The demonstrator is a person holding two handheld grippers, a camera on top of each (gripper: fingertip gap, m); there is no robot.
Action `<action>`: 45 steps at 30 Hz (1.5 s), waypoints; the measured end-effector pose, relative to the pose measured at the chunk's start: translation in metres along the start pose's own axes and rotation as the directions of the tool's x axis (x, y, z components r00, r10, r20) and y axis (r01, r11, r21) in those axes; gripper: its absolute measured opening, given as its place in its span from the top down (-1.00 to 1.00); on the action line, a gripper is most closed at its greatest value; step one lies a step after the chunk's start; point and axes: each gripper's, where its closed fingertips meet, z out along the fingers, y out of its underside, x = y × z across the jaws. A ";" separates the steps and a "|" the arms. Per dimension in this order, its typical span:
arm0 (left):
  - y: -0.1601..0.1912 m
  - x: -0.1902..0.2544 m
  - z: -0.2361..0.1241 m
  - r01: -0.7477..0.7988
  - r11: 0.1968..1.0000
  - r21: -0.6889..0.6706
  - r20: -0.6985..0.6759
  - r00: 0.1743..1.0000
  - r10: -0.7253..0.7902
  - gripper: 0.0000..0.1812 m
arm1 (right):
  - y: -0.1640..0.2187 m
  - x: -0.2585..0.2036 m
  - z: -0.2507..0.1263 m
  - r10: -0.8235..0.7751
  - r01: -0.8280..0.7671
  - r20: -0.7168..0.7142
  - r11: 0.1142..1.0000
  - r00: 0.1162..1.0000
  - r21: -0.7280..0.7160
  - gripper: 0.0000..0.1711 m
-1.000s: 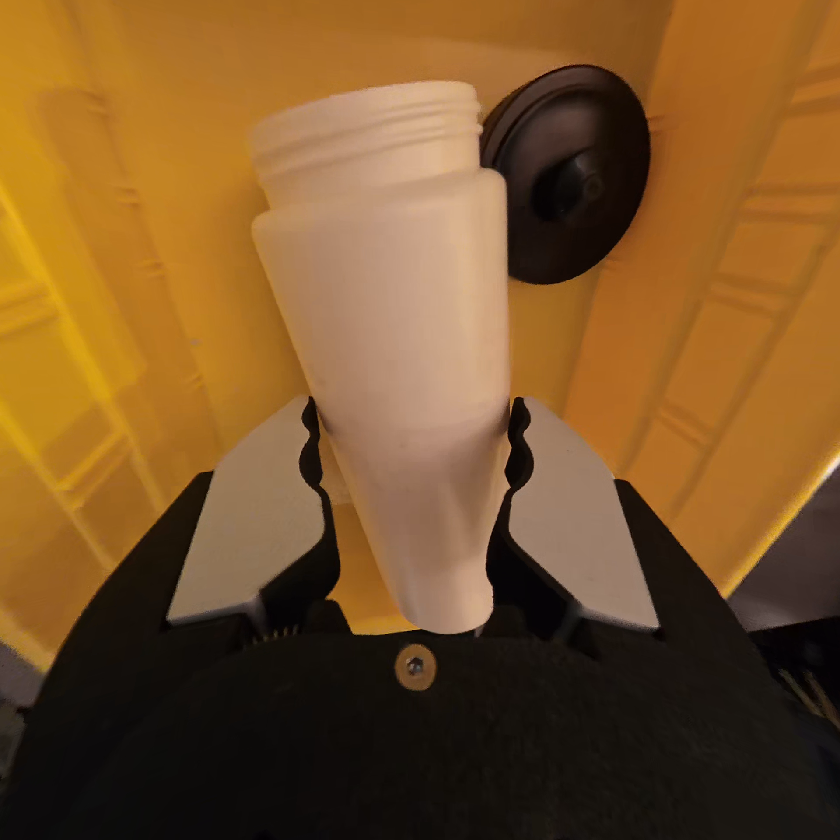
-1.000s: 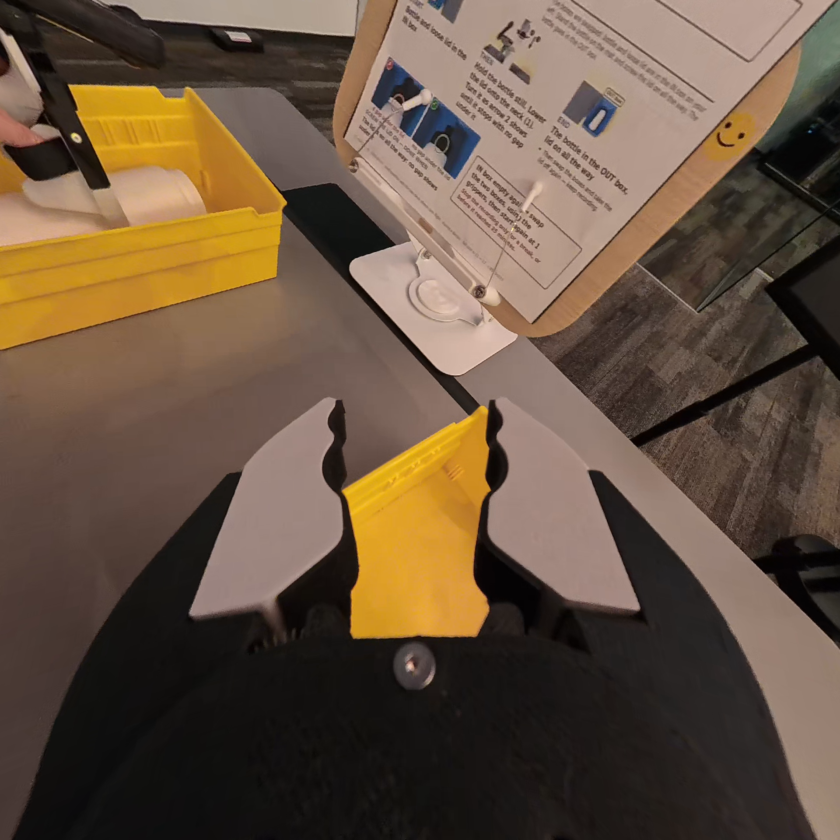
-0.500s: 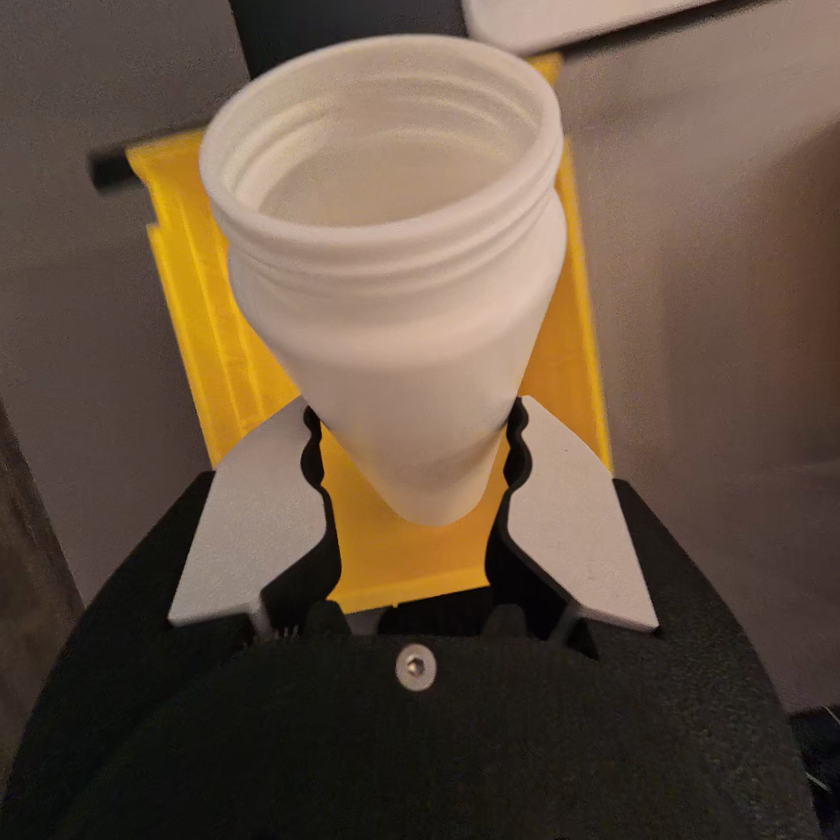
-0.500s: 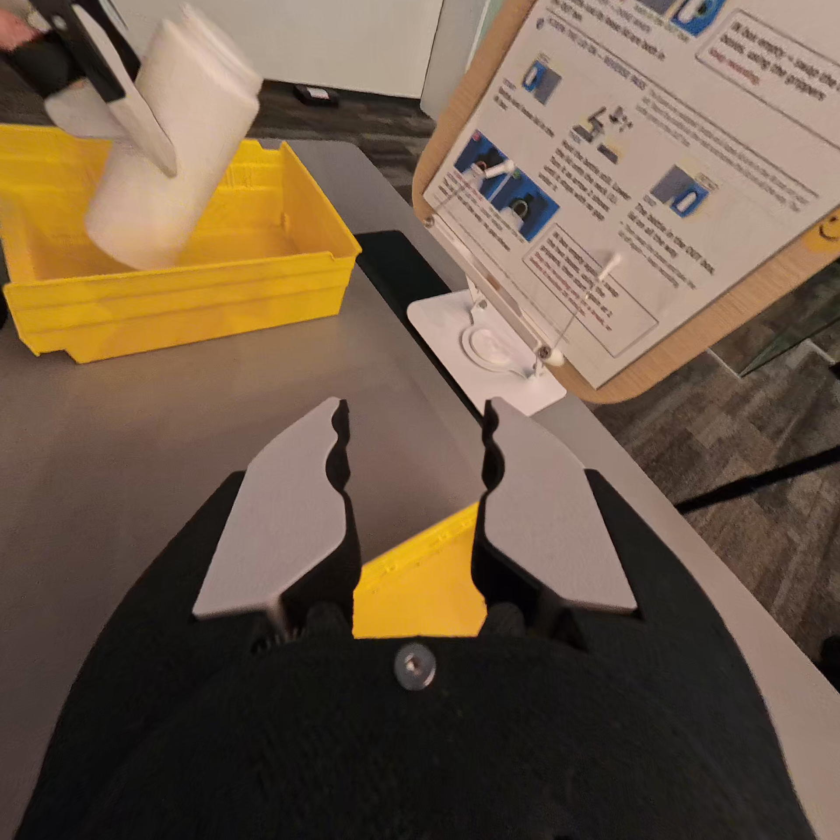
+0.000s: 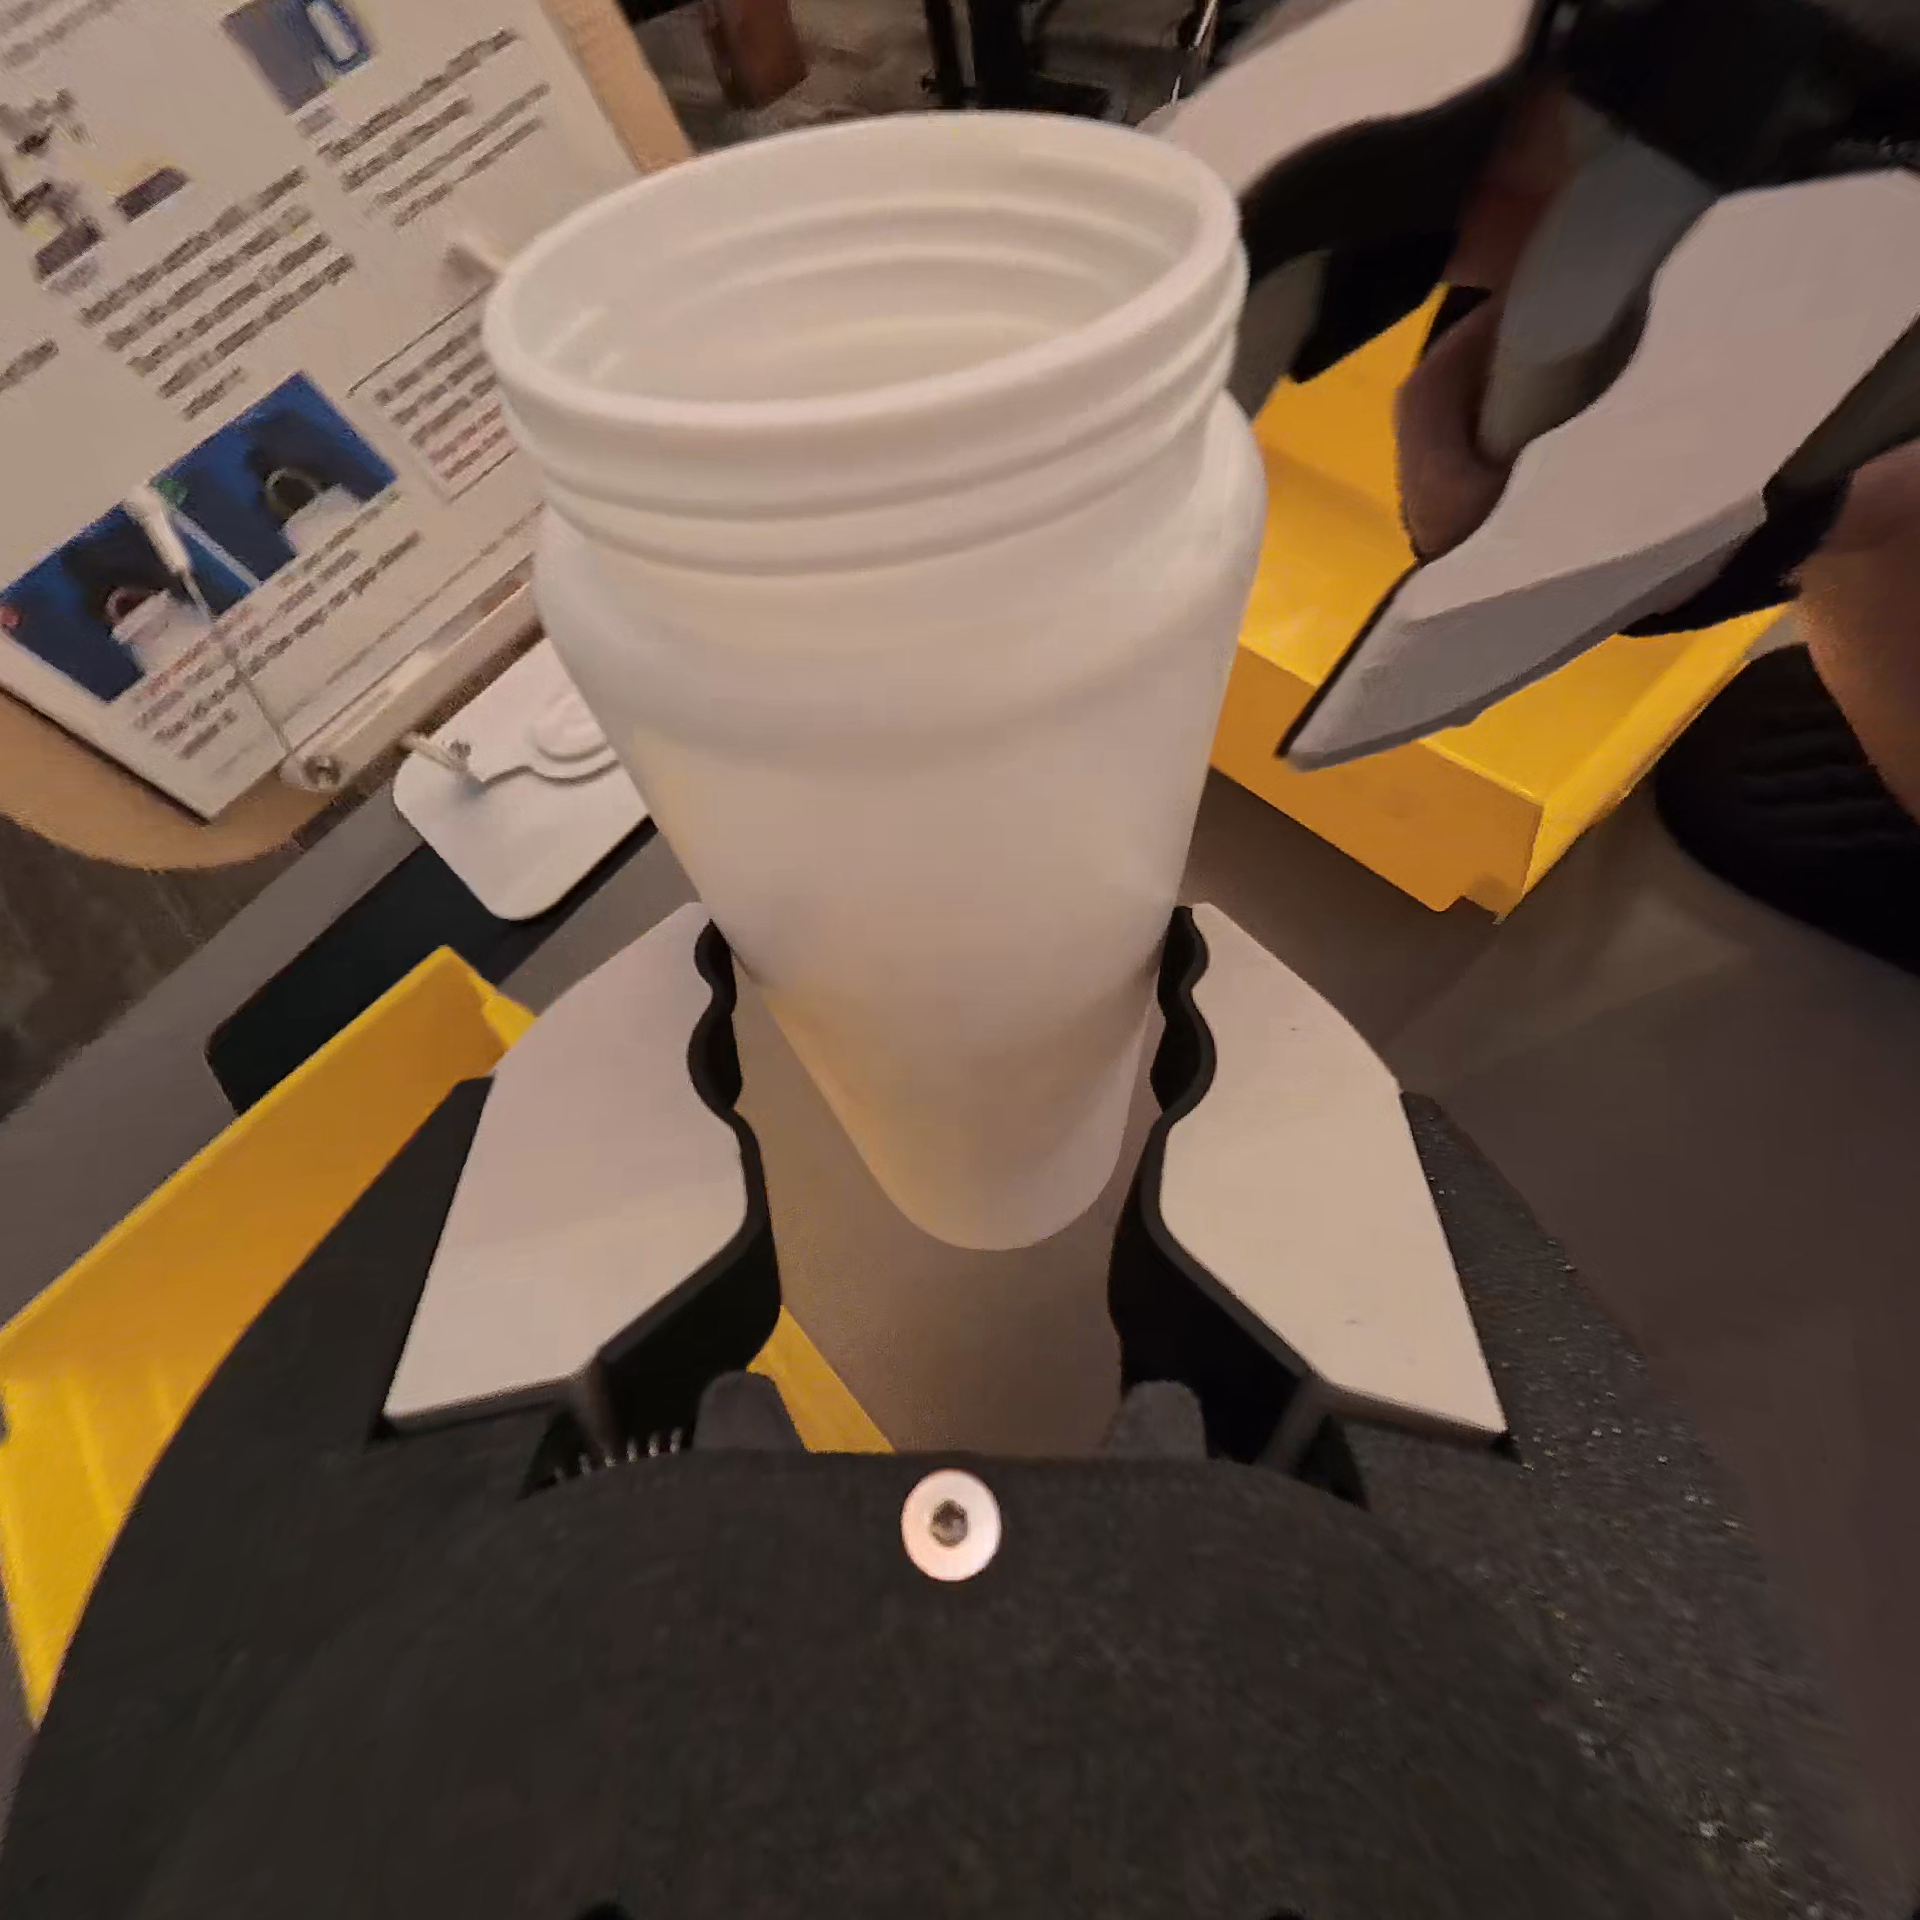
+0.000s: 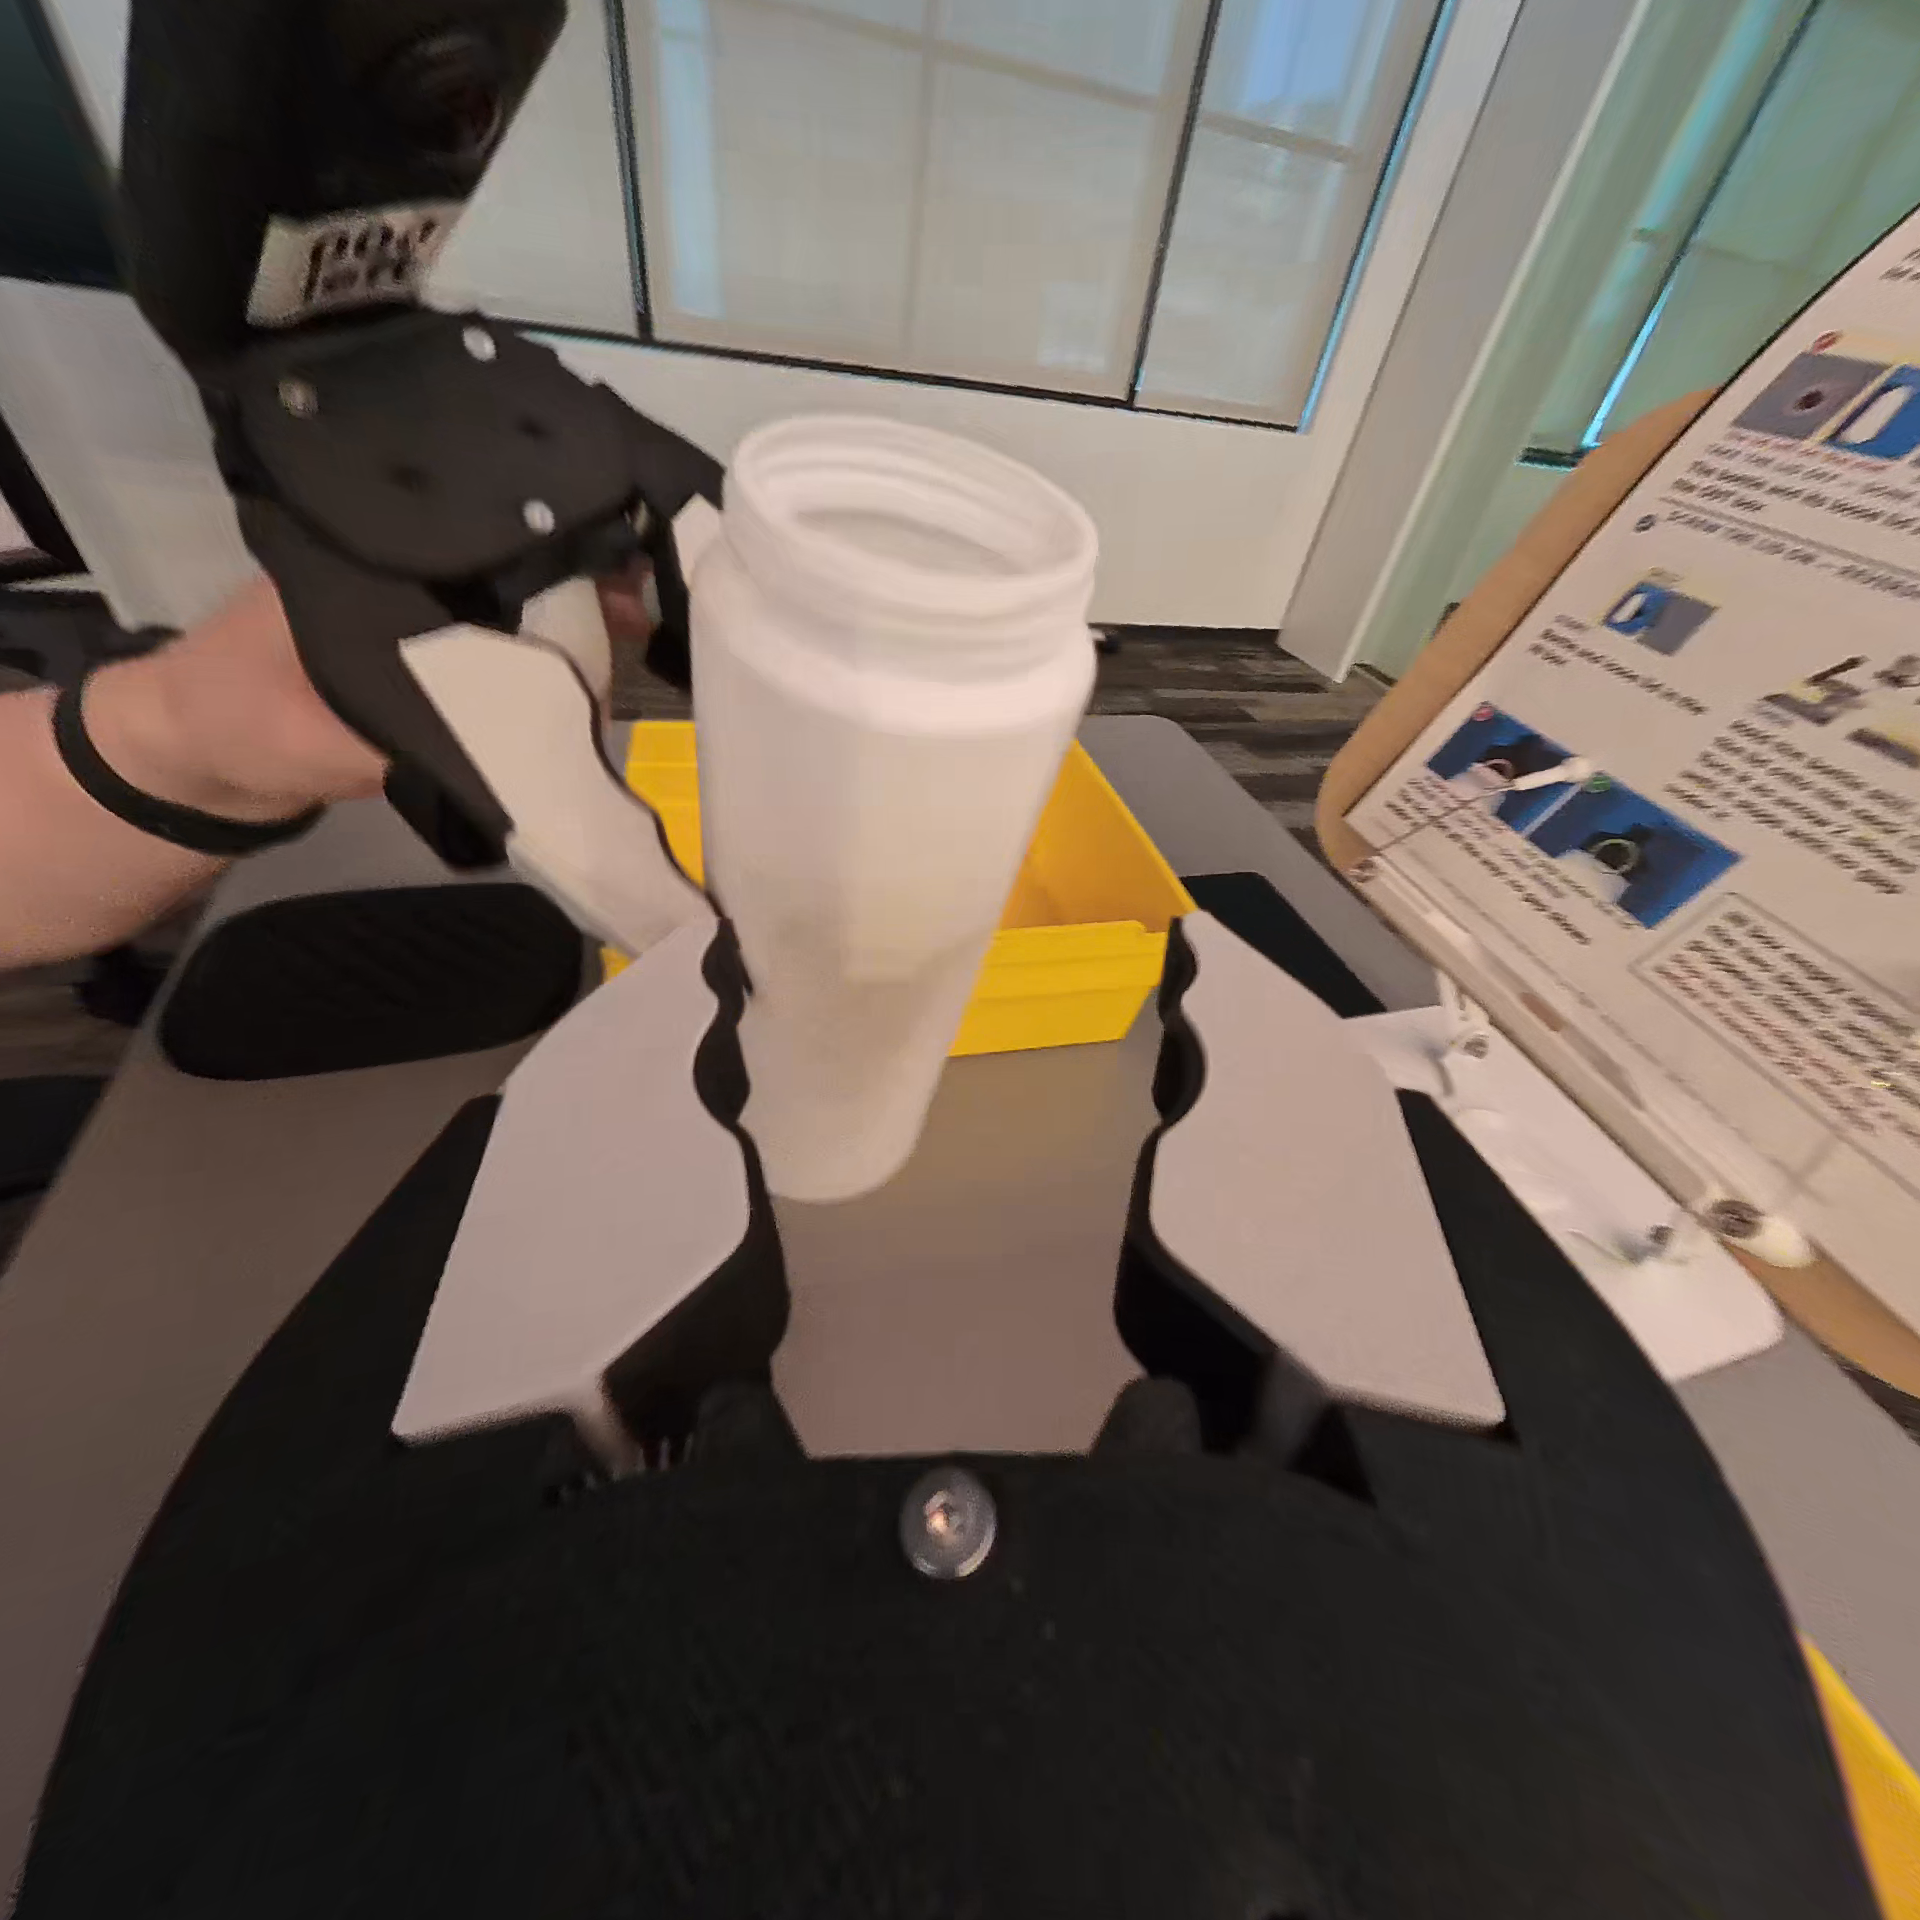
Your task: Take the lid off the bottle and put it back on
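A white bottle [image 5: 894, 675] with an open threaded mouth and no lid stands tilted over the grey table [image 5: 1610, 1039]. My left gripper [image 5: 951, 935] is shut on its lower body. In the right wrist view the bottle [image 6: 883, 779] is held from the left by the left gripper [image 6: 582, 831]. My right gripper [image 6: 948, 935] is open and empty, with the bottle's base just ahead of it, close to its left finger. One of its fingers [image 5: 1558, 592] shows at the upper right of the left wrist view, apart from the bottle. No lid is in view.
A yellow bin [image 6: 1081, 935] stands on the table behind the bottle. A second yellow bin [image 5: 1455, 790] lies below the right gripper. An instruction board on a white stand [image 6: 1662, 831] is at the table's right edge. A black chair part [image 6: 364, 977] is at the left.
My left gripper has lifted the bottle out of the yellow bin and carried it over the table toward the right gripper. My right gripper has risen and turned to face the bottle, still open.
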 end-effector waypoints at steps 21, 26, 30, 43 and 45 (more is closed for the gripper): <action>-0.014 -0.008 0.013 -0.461 0.861 -0.215 0.364 0.780 0.508 0.12 | 0.005 -0.007 0.003 -0.170 0.165 0.057 0.983 0.984 0.076 0.08; 0.014 0.007 0.030 -0.186 0.982 -0.040 0.167 0.968 0.190 0.12 | 0.020 -0.012 0.018 0.009 -0.005 0.110 0.999 0.994 -0.036 0.08; 0.034 0.021 0.050 0.084 0.994 0.068 -0.029 0.996 -0.082 0.12 | 0.043 -0.011 0.031 0.167 -0.150 0.108 0.977 0.980 -0.152 0.09; 0.062 0.020 0.088 0.108 0.978 0.178 0.015 0.994 -0.113 0.13 | 0.096 0.001 0.040 0.118 -0.080 0.085 0.930 0.989 -0.360 0.08; 0.062 0.019 0.089 0.109 0.975 0.192 0.022 0.993 -0.115 0.14 | 0.097 0.003 0.039 0.129 -0.092 0.079 0.927 0.988 -0.362 0.08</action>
